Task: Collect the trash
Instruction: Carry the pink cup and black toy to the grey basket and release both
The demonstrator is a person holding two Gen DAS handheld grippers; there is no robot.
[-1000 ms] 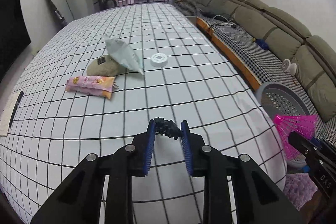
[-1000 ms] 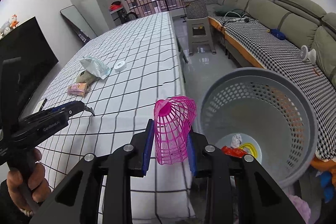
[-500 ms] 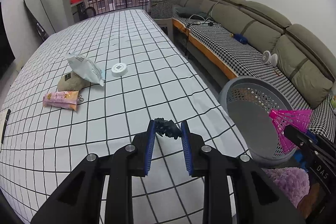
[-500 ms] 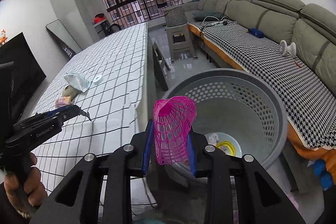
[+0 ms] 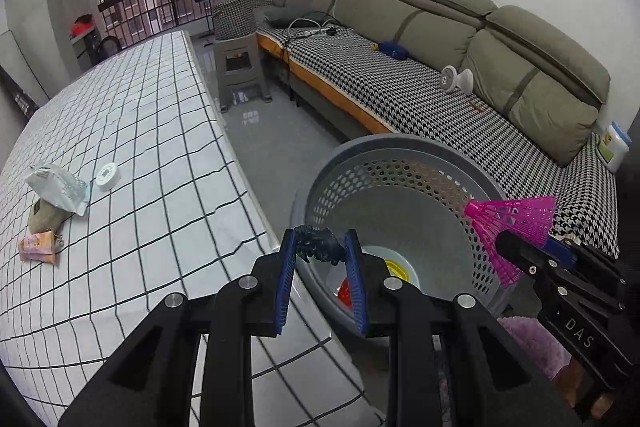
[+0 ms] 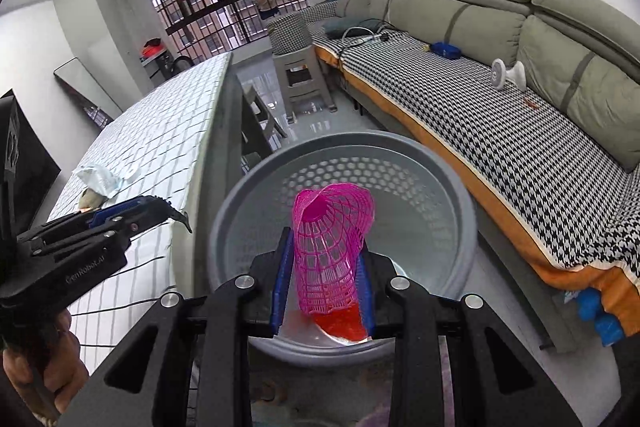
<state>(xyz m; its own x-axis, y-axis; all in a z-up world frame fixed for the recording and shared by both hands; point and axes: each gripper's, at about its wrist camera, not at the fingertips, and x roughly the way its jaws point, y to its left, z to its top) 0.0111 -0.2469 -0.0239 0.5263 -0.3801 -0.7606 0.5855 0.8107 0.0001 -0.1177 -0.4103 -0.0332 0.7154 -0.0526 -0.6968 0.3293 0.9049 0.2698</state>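
Left wrist view: the left gripper (image 5: 320,251) at lower centre pinches a small crumpled black scrap (image 5: 318,247) between its blue pads, over the near rim of the round grey perforated plastic basket (image 5: 400,163). At left, wrappers lie on the white checked tablecloth (image 5: 140,155).

Right wrist view: the right gripper (image 6: 325,263) clamps a pink plastic mesh shuttlecock skirt (image 6: 330,247) above the basket at centre frame.

The grid-clothed table (image 5: 140,155) carries a white packet (image 5: 60,189), round disc (image 5: 107,175) and pink wrapper (image 5: 38,246).
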